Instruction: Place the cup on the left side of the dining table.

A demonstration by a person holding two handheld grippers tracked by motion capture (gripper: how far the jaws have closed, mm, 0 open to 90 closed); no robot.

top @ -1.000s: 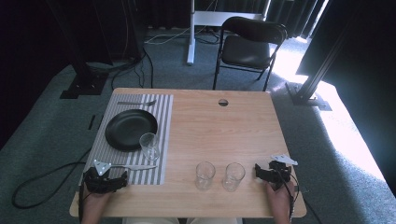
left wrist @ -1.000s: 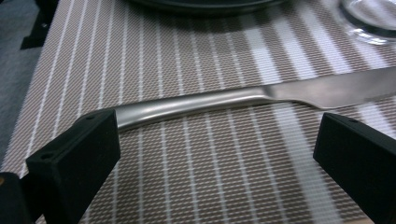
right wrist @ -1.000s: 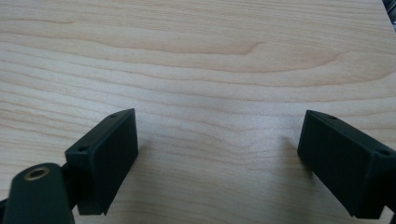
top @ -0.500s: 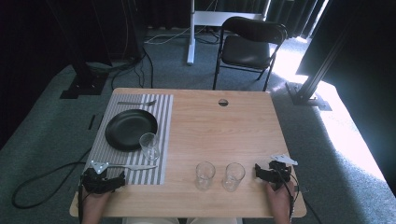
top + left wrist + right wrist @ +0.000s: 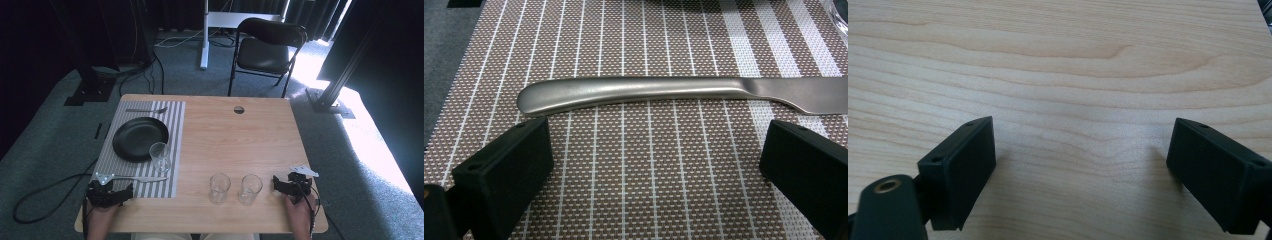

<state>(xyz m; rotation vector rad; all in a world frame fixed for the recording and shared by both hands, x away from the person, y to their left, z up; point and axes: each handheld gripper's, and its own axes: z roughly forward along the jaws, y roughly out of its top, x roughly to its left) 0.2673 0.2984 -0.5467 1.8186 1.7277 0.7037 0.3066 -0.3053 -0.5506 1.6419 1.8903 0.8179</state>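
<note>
A steel knife (image 5: 137, 178) lies along the front of the striped placemat (image 5: 175, 130). My left gripper (image 5: 111, 191) rests just in front of its handle end, held by a hand at the table's front left. In the left gripper view the knife (image 5: 664, 90) handle lies crosswise beyond the wide-apart jaws of the left gripper (image 5: 656, 145), which is open with nothing between them. My right gripper (image 5: 291, 184) sits at the front right, also held by a hand. In the right gripper view, the right gripper (image 5: 1080, 135) is open over bare wood.
A black plate (image 5: 140, 138) and a fork (image 5: 146, 110) lie on the placemat, with a clear glass (image 5: 160, 156) beside the plate. Two more glasses (image 5: 219, 187) (image 5: 250, 189) stand at the front middle of the table (image 5: 235, 145). A chair (image 5: 267, 47) stands beyond it.
My left gripper has edged slightly to the left. The right gripper and the objects on the table have stayed where they were.
</note>
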